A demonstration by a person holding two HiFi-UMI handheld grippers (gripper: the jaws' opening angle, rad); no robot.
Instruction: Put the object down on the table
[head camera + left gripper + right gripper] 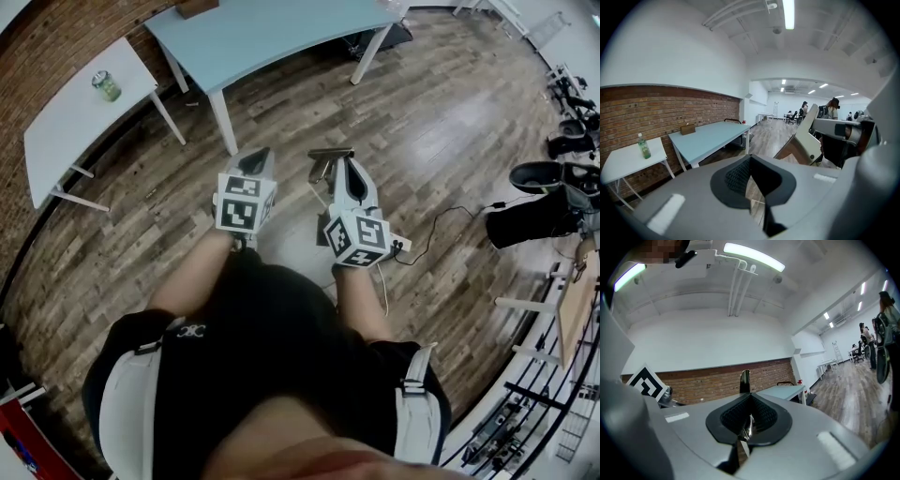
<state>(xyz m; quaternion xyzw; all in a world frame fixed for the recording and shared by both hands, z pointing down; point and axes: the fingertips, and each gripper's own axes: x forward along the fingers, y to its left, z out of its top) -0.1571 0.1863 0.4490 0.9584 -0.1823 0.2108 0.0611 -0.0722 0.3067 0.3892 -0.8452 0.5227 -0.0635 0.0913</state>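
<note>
I stand on a wooden floor with both grippers held in front of me. My right gripper [343, 169] [749, 399] is shut on a thin shiny metal object [326, 161]; its dark upper end [745, 379] sticks up past the jaws. In the left gripper view the same object [806, 140] shows at the right as a pale tilted plate. My left gripper [258, 156] [750, 161] is shut with nothing in it, just left of the right one. A light blue table [272, 33] [708, 138] stands ahead, and a white table [80, 117] [626, 164] to its left.
A green bottle [106, 85] [644, 146] stands on the white table and a brown box [687, 129] on the blue one, both against a brick wall. A cable and power strip [398, 246] lie on the floor to my right, near black equipment [534, 217]. People [832, 107] stand far off.
</note>
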